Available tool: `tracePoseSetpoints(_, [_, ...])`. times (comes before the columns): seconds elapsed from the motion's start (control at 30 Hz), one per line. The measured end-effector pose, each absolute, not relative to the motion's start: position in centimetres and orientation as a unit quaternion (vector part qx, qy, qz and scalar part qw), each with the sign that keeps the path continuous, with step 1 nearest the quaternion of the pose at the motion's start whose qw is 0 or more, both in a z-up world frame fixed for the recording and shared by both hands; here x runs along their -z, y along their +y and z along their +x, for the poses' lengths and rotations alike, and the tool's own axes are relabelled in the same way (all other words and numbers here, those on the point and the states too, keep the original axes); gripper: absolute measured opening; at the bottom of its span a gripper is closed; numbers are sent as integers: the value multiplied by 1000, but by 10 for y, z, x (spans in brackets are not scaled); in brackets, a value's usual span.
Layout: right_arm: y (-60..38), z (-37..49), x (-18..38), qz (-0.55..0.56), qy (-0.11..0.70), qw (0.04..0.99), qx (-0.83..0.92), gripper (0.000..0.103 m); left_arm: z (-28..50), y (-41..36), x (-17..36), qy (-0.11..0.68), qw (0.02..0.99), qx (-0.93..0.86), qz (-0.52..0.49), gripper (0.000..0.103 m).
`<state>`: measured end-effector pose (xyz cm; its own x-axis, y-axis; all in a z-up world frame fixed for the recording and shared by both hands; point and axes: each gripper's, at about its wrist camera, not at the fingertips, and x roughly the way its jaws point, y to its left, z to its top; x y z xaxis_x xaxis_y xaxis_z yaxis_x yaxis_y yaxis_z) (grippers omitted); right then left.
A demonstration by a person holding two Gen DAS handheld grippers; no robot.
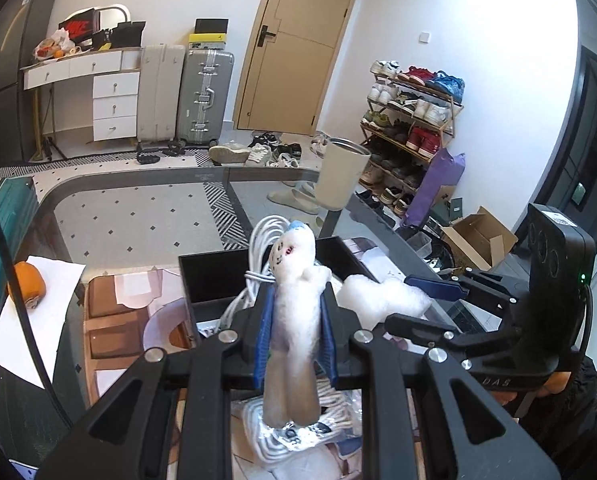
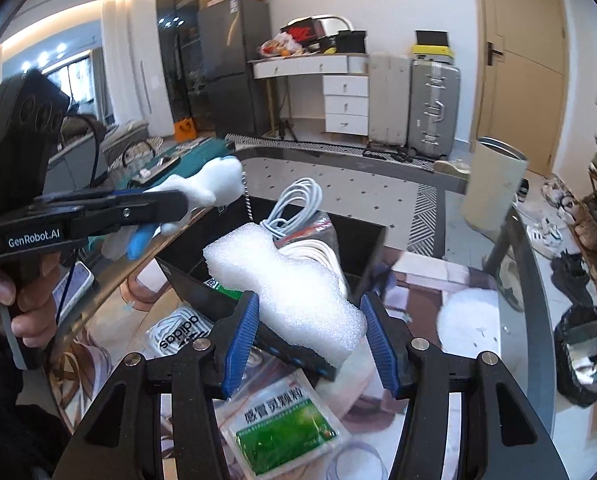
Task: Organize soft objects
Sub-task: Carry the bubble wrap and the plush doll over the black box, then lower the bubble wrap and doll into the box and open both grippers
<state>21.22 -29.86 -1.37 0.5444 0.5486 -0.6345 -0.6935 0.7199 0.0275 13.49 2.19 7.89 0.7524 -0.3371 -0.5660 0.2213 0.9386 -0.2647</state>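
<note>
Your left gripper (image 1: pixel 294 320) is closed as tight as it goes on the white plush toy (image 1: pixel 294 308), blue pads pinching its body; the head with the blue cap sticks out past the fingertips, legs trailing back toward the camera. Toy is held in the air above the black box (image 1: pixel 202 280).

Your right gripper (image 2: pixel 310 320) is partly open and clamped on the white foam piece (image 2: pixel 294 284); the left pad presses its side, the right pad's contact is harder to read. Foam is lifted over the box's near edge.

The box sits on the glass counter (image 1: pixel 138 208) and contains a coiled white cable (image 2: pixel 298 204). Green sachet (image 2: pixel 282 428) lies on the counter beneath your right gripper.
</note>
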Motion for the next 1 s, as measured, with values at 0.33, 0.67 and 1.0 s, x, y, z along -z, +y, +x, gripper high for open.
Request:
tracePoseSetpoints(0.33, [-256,230,26,-172,327,843,-391,53,153,37,-65,333,926,140,-104,20])
tracePoseSetpoints(0.67, [-245,246,31,-179,335,832,-405,64,166,38,-58,340,923,143,-109,20])
tracePoseSetpoints(1.0, [-273,253,28,-168,332,846,-382,80,177,31,-55,345,920,154,-103,20])
